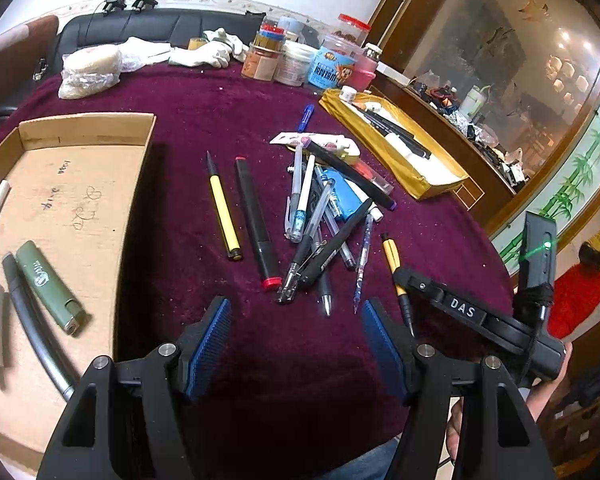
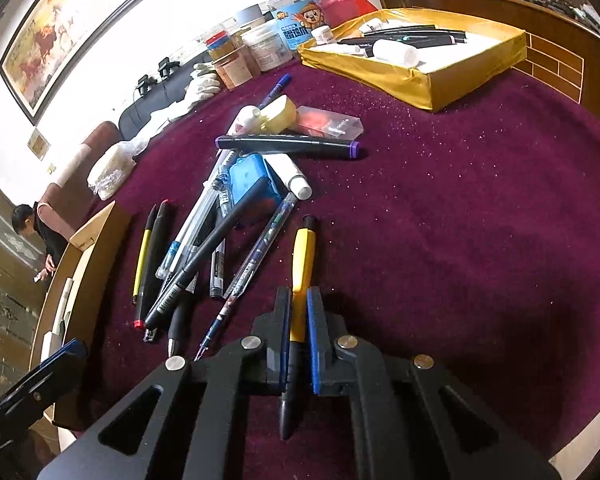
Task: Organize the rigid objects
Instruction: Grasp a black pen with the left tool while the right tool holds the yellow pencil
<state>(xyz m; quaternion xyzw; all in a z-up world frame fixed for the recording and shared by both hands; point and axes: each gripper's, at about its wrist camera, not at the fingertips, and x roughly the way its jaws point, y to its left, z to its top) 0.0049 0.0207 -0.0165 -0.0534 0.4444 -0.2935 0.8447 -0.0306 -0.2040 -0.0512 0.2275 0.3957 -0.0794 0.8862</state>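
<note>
yellow pen is lying on the red cloth, being squeezed by the right gripper, and could be slipping out while the left gripper is waiting wide open.

my right gripper is clamped on the yellow pen, its dark tip pointing back toward me. just left lies the pen pile on the maroon cloth; the gold box sits near the far edge.

Strong fisheye bending with dark corners. The far white wall is blown out; soft shadows darken the near maroon table; focus mostly sharp.
</note>
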